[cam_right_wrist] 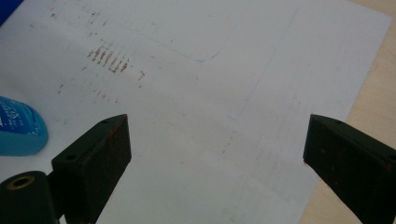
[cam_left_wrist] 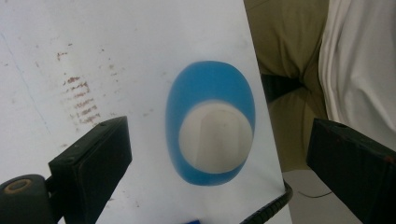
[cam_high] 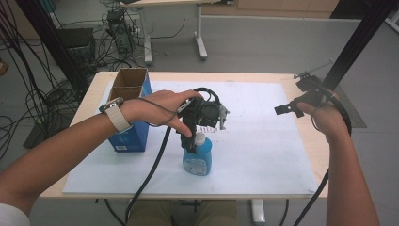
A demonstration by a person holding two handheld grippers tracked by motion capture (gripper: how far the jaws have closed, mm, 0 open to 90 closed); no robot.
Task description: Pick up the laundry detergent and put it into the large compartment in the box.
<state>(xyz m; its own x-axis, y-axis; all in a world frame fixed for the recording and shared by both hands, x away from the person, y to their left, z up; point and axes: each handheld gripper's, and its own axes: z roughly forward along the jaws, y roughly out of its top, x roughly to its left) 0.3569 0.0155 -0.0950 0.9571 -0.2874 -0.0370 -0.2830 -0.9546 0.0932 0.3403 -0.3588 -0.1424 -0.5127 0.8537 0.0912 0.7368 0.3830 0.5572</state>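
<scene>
- bottle (cam_high: 197, 157): blue with a white cap (cam_high: 199, 138), upright on the white sheet (cam_high: 263, 155), near the front edge, just right of the open box (cam_high: 129, 108).
- left gripper (cam_high: 193, 134) hangs straight over it, pointing down. in the left gripper view i look down on the cap (cam_left_wrist: 215, 137), round and white, with the blue shoulders (cam_left_wrist: 205, 84) around it, and my jaws stand spread wide on either side, touching nothing.
- right gripper (cam_high: 286, 109) is held well off to the right, above the sheet's far right part; in the right gripper view its jaws are spread too, with bare sheet (cam_right_wrist: 210, 116) between them and the bottle's side (cam_right_wrist: 18, 128) at the left edge.
- risk one: the cap sits a little toward the left jaw rather than dead centre. if i close as i am, one pad may meet it first and shove the bottle over; it looks tall and narrow, so it could tip.
- risk two: coming down too far could knock the cap from above; closing too high would catch only the cap's rim, and a smooth round cap may slip out.
- risk three: the box stands close on the left, and my hand or the cable (cam_high: 150, 174) trailing past the bottle could snag or nudge either one.
- safest, i judge: centre first, lower slowly, then close on the neck.
</scene>
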